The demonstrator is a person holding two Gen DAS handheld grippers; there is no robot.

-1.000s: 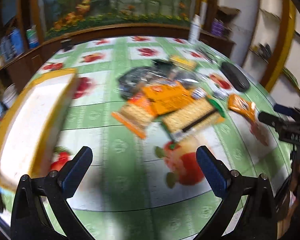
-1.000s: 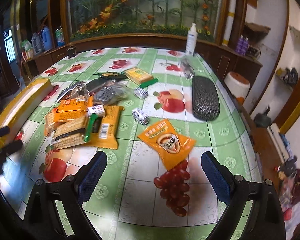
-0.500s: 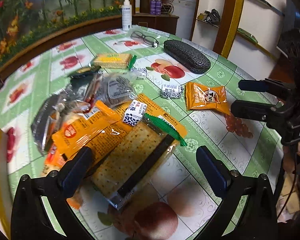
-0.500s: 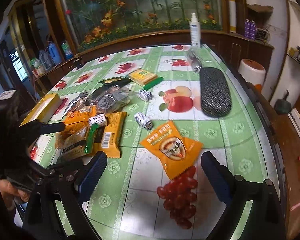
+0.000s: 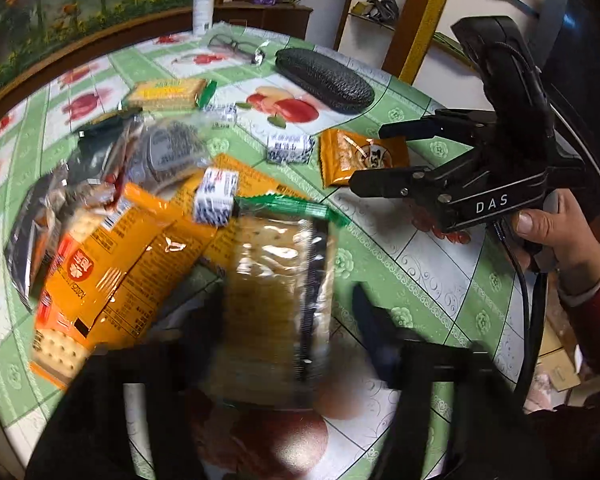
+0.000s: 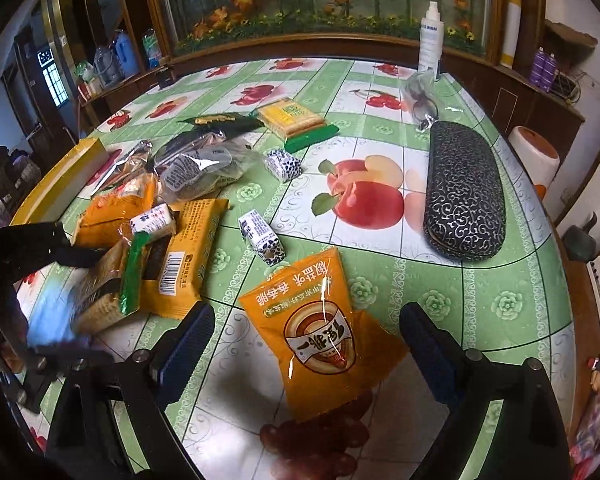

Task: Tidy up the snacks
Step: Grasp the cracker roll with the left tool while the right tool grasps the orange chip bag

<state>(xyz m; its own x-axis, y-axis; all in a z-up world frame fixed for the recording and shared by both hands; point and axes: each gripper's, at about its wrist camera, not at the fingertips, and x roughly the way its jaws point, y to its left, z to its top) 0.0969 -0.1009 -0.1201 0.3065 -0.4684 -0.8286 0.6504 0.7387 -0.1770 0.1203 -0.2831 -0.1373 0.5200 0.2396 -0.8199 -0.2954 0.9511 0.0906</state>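
Left gripper (image 5: 288, 320): jaws closing around cracker pack (image 5: 276, 292), grip unclear.
Right gripper (image 6: 306, 344): hovering, jaws apart, over orange pouch (image 6: 320, 332).
Next: lifting needs firm clamp.

Noted on green fruit-print tablecloth (image 6: 420, 276): black patterned glasses case (image 6: 464, 192), spectacles (image 6: 420, 100) just beyond it, white spray bottle (image 6: 431, 36) upright at far edge.

Green-and-white checked cloth on the counter (image 6: 420, 280), printed with red apples and cherries. An orange snack packet (image 6: 320, 332) carries a brown-and-white bowl emblem, beside small blue-and-white patterned sweets (image 6: 262, 238). The glasses case (image 6: 462, 190) is black with silver scrollwork, and a cracker pack (image 5: 278, 304) shows tan under a green edge.
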